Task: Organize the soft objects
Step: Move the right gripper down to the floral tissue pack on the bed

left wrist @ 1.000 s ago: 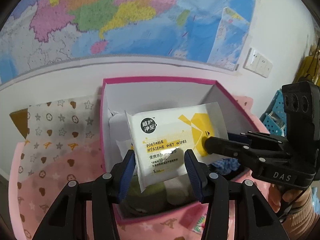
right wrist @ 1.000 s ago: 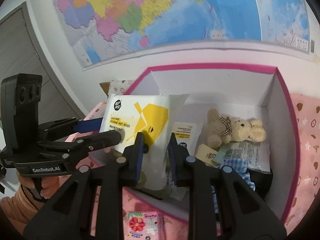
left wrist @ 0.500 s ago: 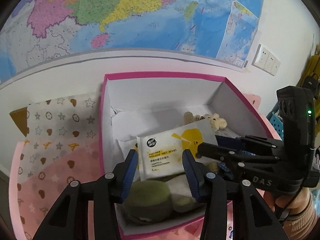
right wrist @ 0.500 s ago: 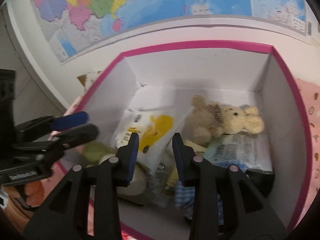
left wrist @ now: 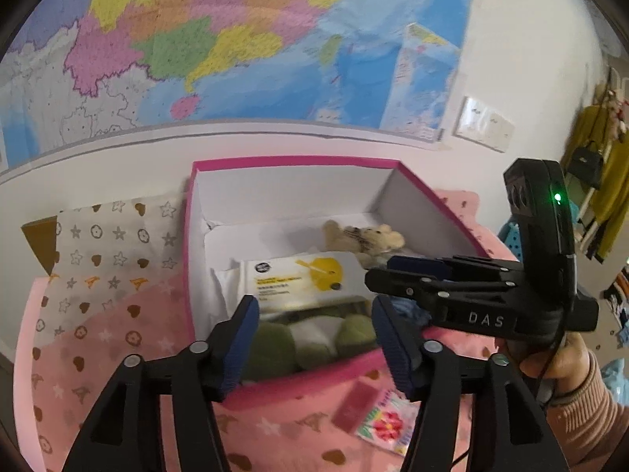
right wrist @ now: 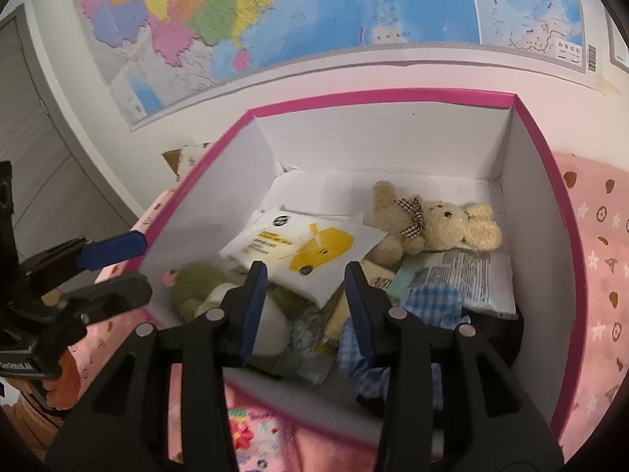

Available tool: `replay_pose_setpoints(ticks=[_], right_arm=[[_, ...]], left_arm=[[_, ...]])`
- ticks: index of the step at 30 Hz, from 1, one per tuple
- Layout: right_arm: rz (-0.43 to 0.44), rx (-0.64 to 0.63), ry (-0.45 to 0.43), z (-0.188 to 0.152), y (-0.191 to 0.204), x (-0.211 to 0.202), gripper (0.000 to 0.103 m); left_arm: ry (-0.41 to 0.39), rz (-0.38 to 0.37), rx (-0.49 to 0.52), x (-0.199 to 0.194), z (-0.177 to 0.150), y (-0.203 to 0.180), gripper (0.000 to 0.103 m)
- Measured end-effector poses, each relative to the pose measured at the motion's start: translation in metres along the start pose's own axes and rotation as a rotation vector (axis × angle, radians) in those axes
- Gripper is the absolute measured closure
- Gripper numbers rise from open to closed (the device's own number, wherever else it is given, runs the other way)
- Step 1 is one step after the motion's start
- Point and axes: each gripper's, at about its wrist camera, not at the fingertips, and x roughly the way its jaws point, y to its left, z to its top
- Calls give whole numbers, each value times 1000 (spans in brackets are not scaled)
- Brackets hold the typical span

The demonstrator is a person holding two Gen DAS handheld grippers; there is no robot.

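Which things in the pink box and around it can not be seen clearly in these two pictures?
- Green plush toy: right wrist view, partly behind the right gripper.
- Blue checked cloth: its lower part hidden by that gripper.
- Flowered packet: left wrist view, blurred, print unreadable.

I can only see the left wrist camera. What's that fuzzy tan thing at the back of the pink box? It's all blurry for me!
Observer: A small tan plush teddy bear, lying on its side, with a brown checked bow at its neck.
Operator: What's it lying on?
Observer: Its head overlaps a white plastic packet with black print, which your view doesn't show.
Operator: And the blue bit near it?
Observer: That's a blue-and-white checked cloth, crumpled against the near wall of the pink cardboard box.
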Motion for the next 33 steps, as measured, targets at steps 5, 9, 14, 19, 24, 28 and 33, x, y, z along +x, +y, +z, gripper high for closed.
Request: replay_pose_setpoints(ticks=[5, 9, 14, 19, 24, 28, 33], right_arm=[[67, -51, -59, -14, 15, -37, 60], [109, -80, -80, -29, 26, -62, 58], [156, -112, -55, -61, 37, -81, 55], [166, -72, 13, -95, 33, -80, 55], [177, 15, 98, -127, 21, -64, 55], [180, 71, 142, -141, 14, -48, 55], [191, 112, 149, -146, 10, -40, 55]], left_arm=[[-28, 1, 40, -17, -13, -16, 33], [-41, 3, 73, -26, -24, -29, 31], [-26, -14, 109, -31, -43, -42, 27], [24, -32, 120, -21, -65, -46, 27], [106, -55, 99, 1, -82, -37, 28], [157, -74, 93, 16, -89, -33, 38], [191, -105, 93, 29, -90, -34, 46]])
